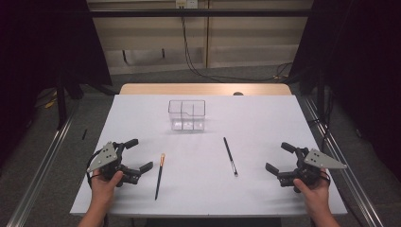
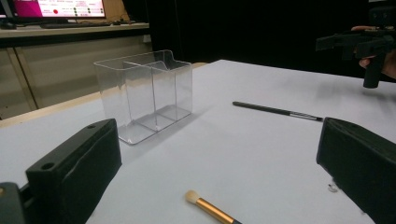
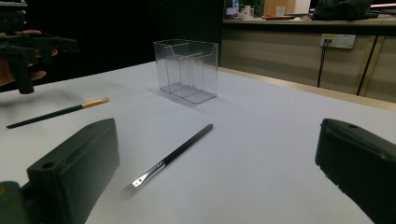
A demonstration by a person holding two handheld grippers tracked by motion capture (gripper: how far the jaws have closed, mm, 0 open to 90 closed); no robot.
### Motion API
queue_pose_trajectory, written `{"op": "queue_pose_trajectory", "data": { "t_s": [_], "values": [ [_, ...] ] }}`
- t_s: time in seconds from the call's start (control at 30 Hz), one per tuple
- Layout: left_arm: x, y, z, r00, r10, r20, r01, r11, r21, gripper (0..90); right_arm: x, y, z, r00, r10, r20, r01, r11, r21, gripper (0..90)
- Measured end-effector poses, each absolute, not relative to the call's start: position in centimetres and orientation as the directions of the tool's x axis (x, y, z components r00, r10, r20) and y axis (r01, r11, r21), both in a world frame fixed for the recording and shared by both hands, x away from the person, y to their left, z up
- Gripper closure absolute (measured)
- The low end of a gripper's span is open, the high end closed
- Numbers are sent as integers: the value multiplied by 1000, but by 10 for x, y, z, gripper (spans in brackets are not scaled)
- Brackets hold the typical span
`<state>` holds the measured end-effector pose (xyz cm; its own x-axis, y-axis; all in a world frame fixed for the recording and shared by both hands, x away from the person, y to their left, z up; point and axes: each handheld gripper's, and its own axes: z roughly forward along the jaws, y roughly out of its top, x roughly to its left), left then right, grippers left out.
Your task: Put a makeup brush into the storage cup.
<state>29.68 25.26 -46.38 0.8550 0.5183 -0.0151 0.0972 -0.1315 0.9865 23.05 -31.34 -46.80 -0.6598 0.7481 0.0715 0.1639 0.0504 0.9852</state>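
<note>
Landmark: we place everything from the clear box (image 1: 187, 115).
Left gripper (image 1: 135, 161): jaws wide apart, holding nothing.
Right gripper (image 1: 280, 158): jaws wide apart too, nothing between them.
Gold brush (image 1: 160, 175): near-left of the box, long axis running toward it, just beside our left gripper.
Black brush (image 1: 230, 156): near-right of the box, closer to our right gripper.

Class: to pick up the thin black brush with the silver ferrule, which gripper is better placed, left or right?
Right. The open right gripper sits beside the thin black brush with the silver ferrule; the left gripper is nearer the gold-ferruled brush.
</note>
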Motion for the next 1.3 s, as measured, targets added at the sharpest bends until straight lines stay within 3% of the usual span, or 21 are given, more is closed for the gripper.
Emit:
{"op": "queue_pose_trajectory", "data": {
  "t_s": [0.7, 1.3],
  "values": [
    [302, 248, -462, 846, 533, -24, 108, -128, 986, 0, 230, -312, -467, -669, 741, 58, 155, 63, 986, 0],
    [310, 232, -460, 819, 571, -56, 192, -180, 965, 0, 230, -310, -468, -678, 733, 53, 159, 75, 984, 0]
  ]
}}
